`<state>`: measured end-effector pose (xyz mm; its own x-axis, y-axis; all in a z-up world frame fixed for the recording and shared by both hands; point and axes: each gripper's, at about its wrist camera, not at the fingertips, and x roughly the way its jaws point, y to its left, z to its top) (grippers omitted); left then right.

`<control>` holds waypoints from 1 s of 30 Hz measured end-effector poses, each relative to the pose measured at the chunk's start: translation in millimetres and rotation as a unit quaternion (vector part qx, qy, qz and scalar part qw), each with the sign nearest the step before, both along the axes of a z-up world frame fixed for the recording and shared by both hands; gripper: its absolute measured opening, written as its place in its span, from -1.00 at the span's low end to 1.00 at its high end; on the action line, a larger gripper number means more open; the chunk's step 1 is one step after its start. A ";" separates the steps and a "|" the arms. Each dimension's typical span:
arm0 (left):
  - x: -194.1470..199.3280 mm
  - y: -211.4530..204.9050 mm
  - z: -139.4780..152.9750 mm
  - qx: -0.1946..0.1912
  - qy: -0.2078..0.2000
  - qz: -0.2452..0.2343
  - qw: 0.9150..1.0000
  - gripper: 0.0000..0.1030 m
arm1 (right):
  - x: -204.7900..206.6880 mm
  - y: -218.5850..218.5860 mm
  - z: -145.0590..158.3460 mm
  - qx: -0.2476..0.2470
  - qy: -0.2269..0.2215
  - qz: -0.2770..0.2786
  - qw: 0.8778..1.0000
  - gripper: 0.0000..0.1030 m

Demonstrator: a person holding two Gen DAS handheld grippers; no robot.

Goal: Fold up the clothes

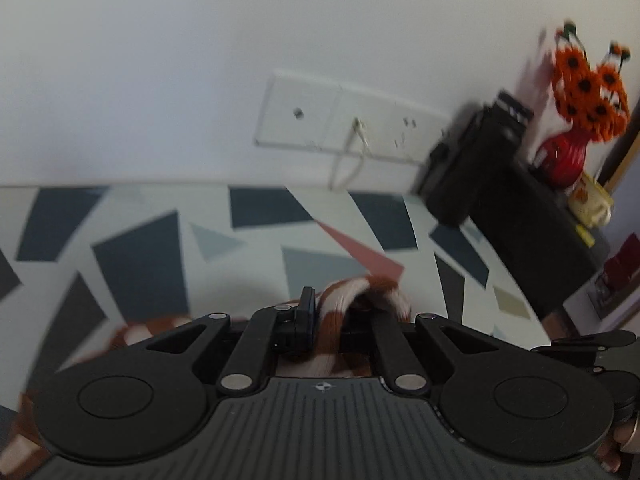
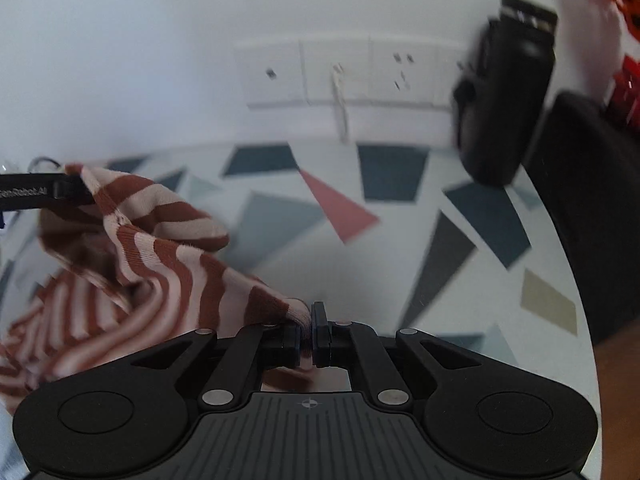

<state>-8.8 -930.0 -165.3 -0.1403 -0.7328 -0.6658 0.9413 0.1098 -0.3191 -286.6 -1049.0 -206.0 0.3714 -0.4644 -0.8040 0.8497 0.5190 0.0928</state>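
Both tongs clench the striped garment (image 2: 160,248): right tongs (image 2: 312,322) pinch a thin edge, left tongs (image 1: 340,312) a bunch. Pulling apart could slip that edge free, dropping it onto the bench (image 2: 400,240).

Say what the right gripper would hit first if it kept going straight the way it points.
Probably the patterned tabletop, then the wall with the sockets behind it. The right gripper, shut on the striped cloth, has no other thing ahead; depth is unclear.

Patterned tabletop (image 2: 400,240), wall sockets (image 2: 344,72), flowers (image 1: 588,92)
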 end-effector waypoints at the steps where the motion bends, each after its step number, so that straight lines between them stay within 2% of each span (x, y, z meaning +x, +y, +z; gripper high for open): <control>1: -7.0 -4.0 -5.6 0.007 0.001 -0.006 1.000 -0.83 | -6.7 -1.2 -9.4 0.008 0.006 0.000 1.000 -0.91; 3: -19.3 -11.5 -19.1 0.019 0.004 -0.019 1.000 -0.83 | -19.1 -1.9 -24.1 0.033 0.006 -0.002 0.999 -0.91; 5: -33.6 -21.3 -28.4 0.034 0.006 -0.033 0.999 -0.83 | -20.1 1.1 -24.6 0.049 0.011 -0.004 0.999 -0.90; 7: -47.1 -30.5 -37.6 0.049 0.007 -0.047 0.998 -0.71 | -22.2 4.8 -33.5 0.058 0.019 -0.003 0.998 -0.81; 8: -49.3 -30.9 -41.4 0.055 0.007 -0.051 0.997 -0.67 | -22.7 6.2 -37.1 0.058 0.025 -0.003 0.998 -0.58; 10: -50.0 -28.8 -42.7 0.067 0.008 -0.051 0.996 -0.62 | -21.7 11.3 -36.3 0.053 0.036 0.001 0.998 -0.35; 11: -47.4 -27.3 -41.8 0.067 0.015 -0.050 0.996 -0.59 | -21.7 13.0 -33.6 0.055 0.035 0.008 0.998 -0.17; 13: -39.6 -22.5 -37.7 0.065 0.032 -0.048 0.996 -0.29 | -24.4 13.4 -26.9 0.078 0.026 0.017 0.997 0.16; 17: -23.7 -5.4 -20.3 0.092 0.066 -0.055 0.992 -0.04 | -36.8 13.9 -4.2 0.085 -0.001 0.022 0.996 0.18; 18: -19.6 3.4 -12.6 0.093 0.076 -0.063 0.991 0.11 | -38.2 15.3 4.7 0.078 -0.010 0.026 0.997 0.19; 19: -14.2 15.4 -3.7 0.082 0.084 -0.071 0.991 0.40 | -39.7 16.8 13.6 0.070 -0.018 0.030 0.997 0.19; 20: -8.6 28.1 5.6 0.068 0.092 -0.077 0.990 0.56 | -41.0 18.2 22.5 0.063 -0.026 0.033 0.997 0.21; 22: 8.6 64.2 27.4 0.002 0.094 -0.053 0.994 0.86 | -40.0 20.9 35.9 0.044 -0.046 0.042 0.997 0.31; 24: 30.1 98.8 45.1 -0.052 0.096 -0.017 0.994 0.99 | -36.0 20.3 42.9 0.032 -0.070 0.052 0.996 0.40; 27: 55.5 130.2 38.1 -0.036 0.091 0.034 0.995 0.99 | -18.8 15.0 41.6 0.041 -0.087 0.070 0.993 0.39; 30: 80.8 161.6 31.1 -0.020 0.086 0.085 0.993 0.99 | 12.4 19.9 39.4 0.034 -0.087 0.114 0.989 0.39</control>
<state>72.0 -768.3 -134.2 -0.1220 -0.7803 -0.6134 0.8419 0.2459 -0.4803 -274.3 -1029.1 -166.7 0.5950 -0.3004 -0.7455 0.6798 0.6829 0.2674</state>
